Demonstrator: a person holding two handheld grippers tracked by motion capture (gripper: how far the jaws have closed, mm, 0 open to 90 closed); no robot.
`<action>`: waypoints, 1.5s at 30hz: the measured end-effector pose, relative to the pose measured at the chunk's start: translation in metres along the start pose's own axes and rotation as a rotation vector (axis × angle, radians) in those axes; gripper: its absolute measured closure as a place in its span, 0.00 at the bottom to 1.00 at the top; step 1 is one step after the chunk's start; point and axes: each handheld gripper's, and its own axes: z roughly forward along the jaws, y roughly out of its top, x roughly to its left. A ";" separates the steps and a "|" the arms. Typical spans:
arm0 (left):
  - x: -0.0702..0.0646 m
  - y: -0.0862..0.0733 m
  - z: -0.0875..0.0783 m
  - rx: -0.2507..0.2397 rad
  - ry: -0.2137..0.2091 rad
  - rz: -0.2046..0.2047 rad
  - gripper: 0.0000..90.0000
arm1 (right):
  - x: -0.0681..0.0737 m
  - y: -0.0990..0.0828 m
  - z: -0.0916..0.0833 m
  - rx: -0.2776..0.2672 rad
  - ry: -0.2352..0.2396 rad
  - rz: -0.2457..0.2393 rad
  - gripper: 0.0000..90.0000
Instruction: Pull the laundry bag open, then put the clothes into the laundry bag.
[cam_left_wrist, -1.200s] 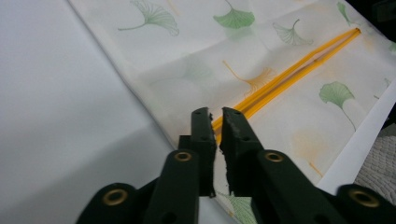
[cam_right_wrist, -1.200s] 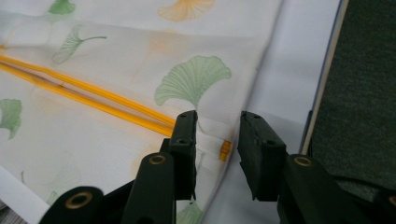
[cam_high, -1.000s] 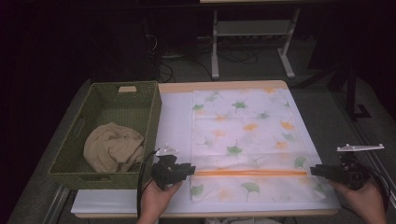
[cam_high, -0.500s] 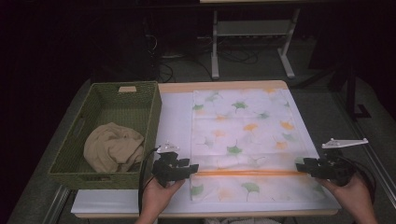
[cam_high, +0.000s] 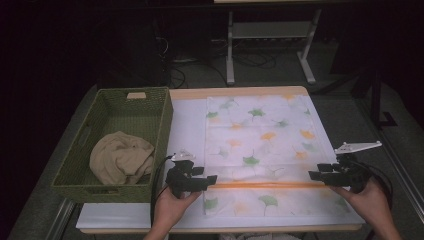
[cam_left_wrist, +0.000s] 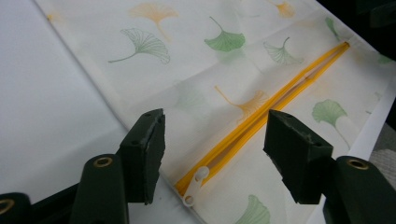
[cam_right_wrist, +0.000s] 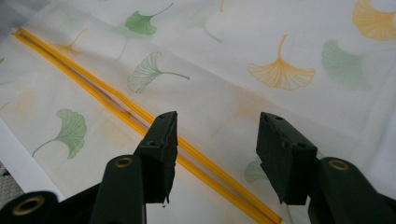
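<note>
Flat across the white table (cam_high: 185, 120): leaf-print zip bag (cam_high: 260, 145), orange zipper (cam_high: 265, 185) near the front edge.

Left gripper (cam_high: 207, 179) and right gripper (cam_high: 315, 175) just opening, spread, nothing pinched; best regripped squarely on the white zipper pull (cam_left_wrist: 195, 184), opposite end held taut.

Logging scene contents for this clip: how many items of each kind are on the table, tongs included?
Tongs: 2 (left, right)
Leaf-print zip bag: 1
Green basket: 1
Beige cloth, in the basket: 1
Total: 5
</note>
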 end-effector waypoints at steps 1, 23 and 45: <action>0.000 0.000 0.000 0.000 0.000 0.000 0.41 | 0.000 0.000 0.000 0.000 0.000 0.000 0.52; -0.009 0.017 -0.010 0.009 -0.091 0.011 0.39 | 0.023 0.005 0.016 -0.034 0.082 -0.148 0.43; 0.011 0.049 -0.063 -0.009 -0.149 -0.031 0.35 | 0.054 0.050 0.037 -0.020 0.150 -0.367 0.40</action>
